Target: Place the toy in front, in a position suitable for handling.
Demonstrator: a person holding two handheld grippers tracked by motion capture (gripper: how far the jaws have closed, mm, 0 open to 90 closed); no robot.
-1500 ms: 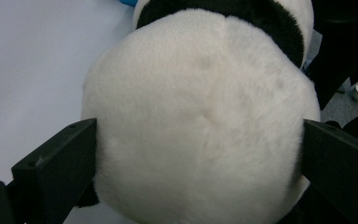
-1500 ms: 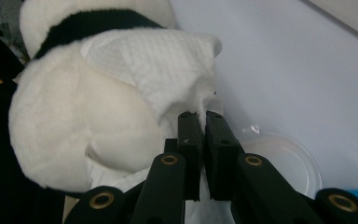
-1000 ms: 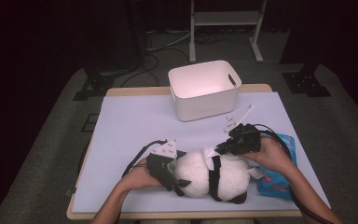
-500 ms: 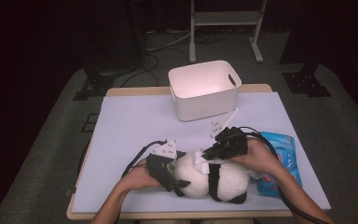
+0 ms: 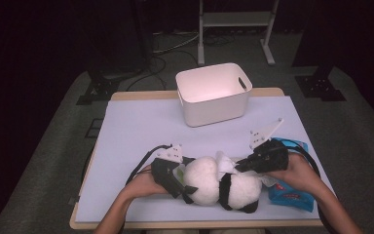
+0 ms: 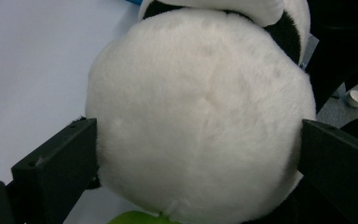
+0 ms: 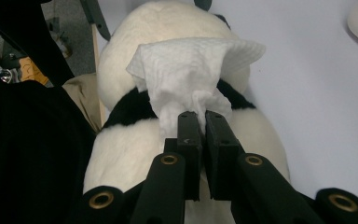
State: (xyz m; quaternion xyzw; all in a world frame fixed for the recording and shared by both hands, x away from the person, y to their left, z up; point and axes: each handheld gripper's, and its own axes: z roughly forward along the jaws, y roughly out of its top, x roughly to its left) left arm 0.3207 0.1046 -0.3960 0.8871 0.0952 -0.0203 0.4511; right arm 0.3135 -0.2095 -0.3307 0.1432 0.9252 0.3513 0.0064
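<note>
A black-and-white panda plush [image 5: 233,187] lies on its side near the table's front edge. My left gripper [image 5: 174,176] clasps its round white head [image 6: 200,107], with one black jaw pressed against each side. My right gripper [image 5: 239,165] is shut on a crumpled white wipe [image 5: 224,163]. In the right gripper view the wipe [image 7: 191,70] fans out from the closed fingertips [image 7: 189,123] and rests on the panda's back [image 7: 135,144], over its black band.
A blue wipes packet [image 5: 289,195] lies under the right hand at the table's right. An empty white bin [image 5: 213,105] stands at the back middle. The table top [image 5: 136,126] is pale lavender, with dark floor around it.
The right gripper, still holding the wipe, swept left over the panda and has come back a little right and lower onto it. The left gripper and the panda stayed put.
</note>
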